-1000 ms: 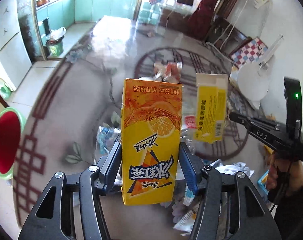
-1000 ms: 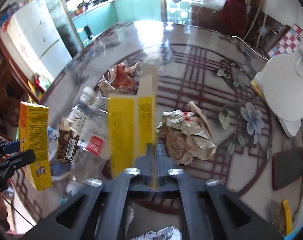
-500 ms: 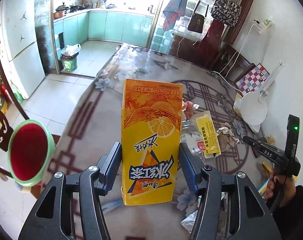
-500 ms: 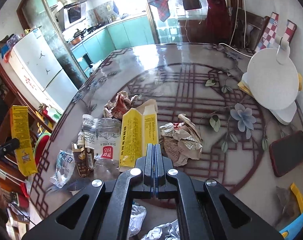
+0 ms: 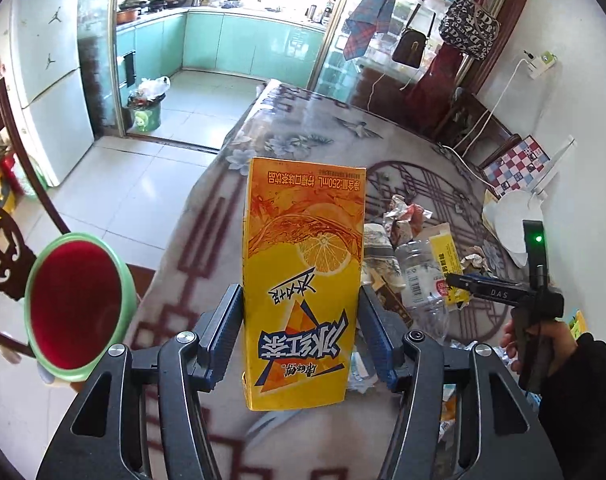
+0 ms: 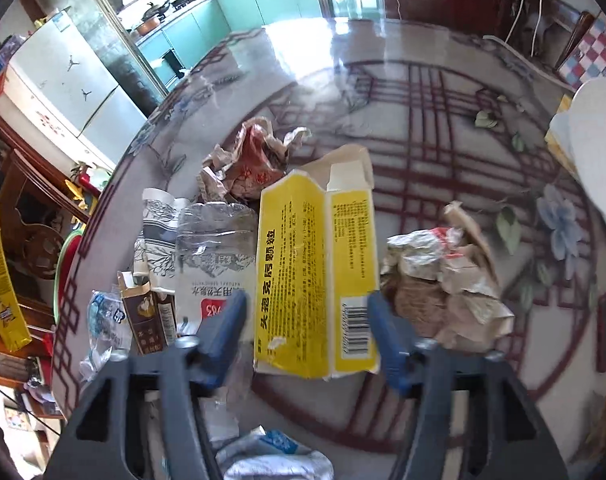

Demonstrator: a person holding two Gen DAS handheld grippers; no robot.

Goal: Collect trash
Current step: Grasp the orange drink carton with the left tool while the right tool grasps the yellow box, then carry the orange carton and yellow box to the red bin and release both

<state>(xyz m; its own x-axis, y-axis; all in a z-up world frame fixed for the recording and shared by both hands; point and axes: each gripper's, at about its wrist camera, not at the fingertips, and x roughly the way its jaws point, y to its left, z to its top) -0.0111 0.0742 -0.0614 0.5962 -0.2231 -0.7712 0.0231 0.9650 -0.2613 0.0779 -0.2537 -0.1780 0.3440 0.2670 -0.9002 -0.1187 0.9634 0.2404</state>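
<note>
Your right hand-held gripper [image 6: 307, 328] points steeply down at the desk [image 6: 443, 120], and the flattened yellow box [image 6: 317, 272] lies straight ahead between its two blue fingers. Its long axis runs away from you, in line with the fingers. The jaws are opening and neither pad presses the box, so it rests loose on the litter pile. This gripper is the nearer one to it; any re-grip closes across the box's short width.

Your left hand-held gripper [image 5: 301, 340] pinches a yellow drink carton [image 5: 303, 280] by its sides, upright, held off the desk edge beside the red-lined bin [image 5: 77, 304].

The carton reads "冰红茶" and "250mL", seen upside down. The box reads "头孢克肟颗粒", with a barcode near its lower corner. The crushed water bottle [image 6: 213, 256] beside it shows "天然水".
</note>
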